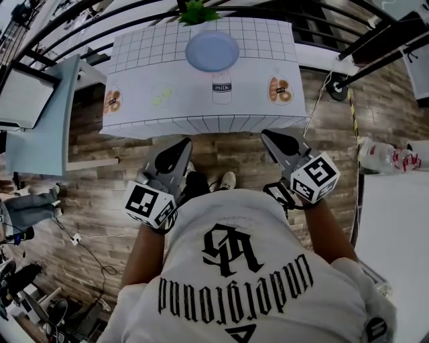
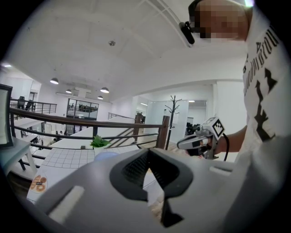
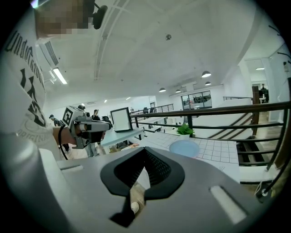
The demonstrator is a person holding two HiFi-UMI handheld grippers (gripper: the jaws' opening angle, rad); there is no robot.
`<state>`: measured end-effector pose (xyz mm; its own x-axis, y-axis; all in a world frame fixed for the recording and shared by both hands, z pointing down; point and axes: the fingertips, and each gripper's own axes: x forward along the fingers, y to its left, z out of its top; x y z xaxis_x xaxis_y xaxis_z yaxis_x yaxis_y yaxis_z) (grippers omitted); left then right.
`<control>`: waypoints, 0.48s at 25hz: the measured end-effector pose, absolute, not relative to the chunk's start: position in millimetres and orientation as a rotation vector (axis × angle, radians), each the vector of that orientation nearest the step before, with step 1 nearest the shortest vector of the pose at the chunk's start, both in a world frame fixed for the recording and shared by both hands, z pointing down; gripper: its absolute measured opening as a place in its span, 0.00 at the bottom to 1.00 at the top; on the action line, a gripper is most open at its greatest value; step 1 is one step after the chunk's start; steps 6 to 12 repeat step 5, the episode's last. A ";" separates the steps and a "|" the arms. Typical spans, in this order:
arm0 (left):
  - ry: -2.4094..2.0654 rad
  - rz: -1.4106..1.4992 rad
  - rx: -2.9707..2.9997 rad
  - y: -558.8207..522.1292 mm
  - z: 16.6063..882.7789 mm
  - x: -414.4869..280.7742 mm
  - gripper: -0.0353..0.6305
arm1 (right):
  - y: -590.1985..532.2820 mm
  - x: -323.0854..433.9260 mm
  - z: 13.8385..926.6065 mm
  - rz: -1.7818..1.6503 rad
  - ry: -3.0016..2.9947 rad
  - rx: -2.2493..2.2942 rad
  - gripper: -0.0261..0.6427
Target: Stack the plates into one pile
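Observation:
A pale blue plate (image 1: 212,51) lies at the far middle of the table (image 1: 268,40), which wears a white grid-pattern cloth. It looks like a single pile; I cannot tell how many plates are in it. The plate also shows in the left gripper view (image 2: 105,155) and the right gripper view (image 3: 184,148). My left gripper (image 1: 184,143) and right gripper (image 1: 266,134) hang side by side over the wooden floor, short of the table's near edge. Both are shut with nothing between the jaws. Each gripper's own view shows its tips (image 2: 148,151) (image 3: 144,149) meeting.
A small green plant (image 1: 196,12) stands behind the plate, by a dark railing (image 1: 375,37). A grey side table (image 1: 47,127) with a monitor (image 1: 23,97) is at the left. A white table (image 1: 395,234) is at the right, with bottles (image 1: 379,155) beyond it. Cables (image 1: 87,248) lie on the floor.

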<state>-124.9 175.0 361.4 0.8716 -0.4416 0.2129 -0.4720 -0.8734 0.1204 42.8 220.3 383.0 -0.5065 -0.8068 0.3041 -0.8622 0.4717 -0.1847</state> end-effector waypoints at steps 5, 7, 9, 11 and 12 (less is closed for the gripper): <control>-0.710 0.275 2.869 170.1 362.7 -127.3 0.13 | 216.1 40.0 382.0 0.470 -2.542 1.458 0.04; -0.710 0.275 2.869 170.1 362.7 -127.3 0.13 | 216.1 40.0 382.0 0.470 -2.542 1.458 0.04; -0.710 0.275 2.869 170.1 362.7 -127.3 0.13 | 216.1 40.0 382.0 0.470 -2.542 1.458 0.04; -0.710 0.275 2.869 170.1 362.7 -127.3 0.13 | 216.1 40.0 382.0 0.470 -2.542 1.458 0.04; -0.710 0.275 2.869 170.1 362.7 -127.3 0.13 | 216.1 40.0 382.0 0.470 -2.542 1.458 0.04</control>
